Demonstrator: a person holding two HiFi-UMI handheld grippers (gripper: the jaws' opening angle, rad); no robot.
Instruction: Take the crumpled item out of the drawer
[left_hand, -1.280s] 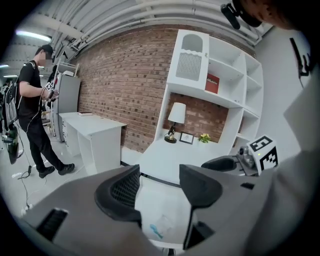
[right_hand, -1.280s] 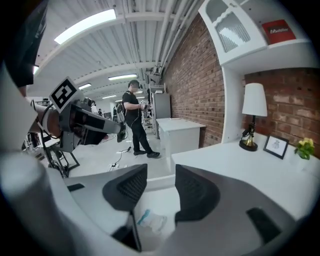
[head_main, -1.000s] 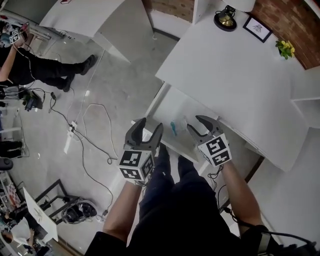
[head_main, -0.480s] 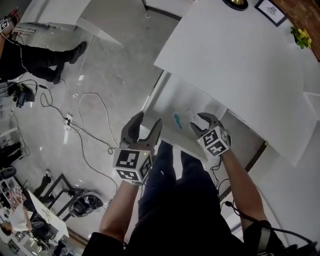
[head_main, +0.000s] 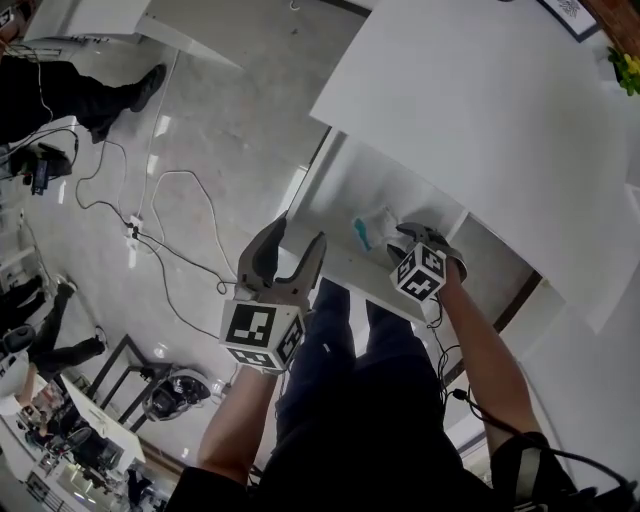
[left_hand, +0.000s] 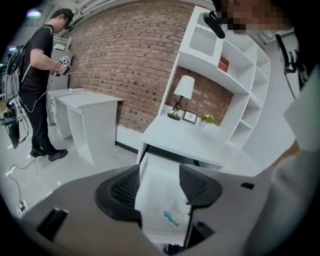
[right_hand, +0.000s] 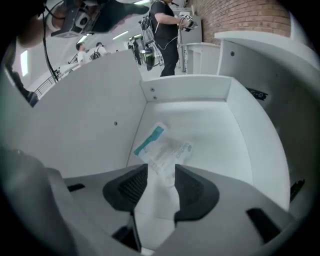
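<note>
Overhead: crumpled packet (head_main: 372, 228) lies in the open drawer (head_main: 335, 210), right gripper (head_main: 403, 234) just beside it. Left gripper view: left gripper (left_hand: 159, 186) jaws apart, empty. Right gripper view: jaws spread, just narrowing slightly, packet just ahead, unpinched; best straddle its near edge first.

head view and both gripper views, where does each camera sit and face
Head view: on the person's head, facing steeply down at the open drawer; both forearms, legs, left gripper, right gripper show.
Left gripper view: on the left gripper, facing along open jaws toward desk and brick wall; own torso at right.
Right gripper view: on the right gripper, facing down into the drawer; jaws open, just closed slightly, nothing pinched.
Shared: all three show the crumpled packet.
</note>
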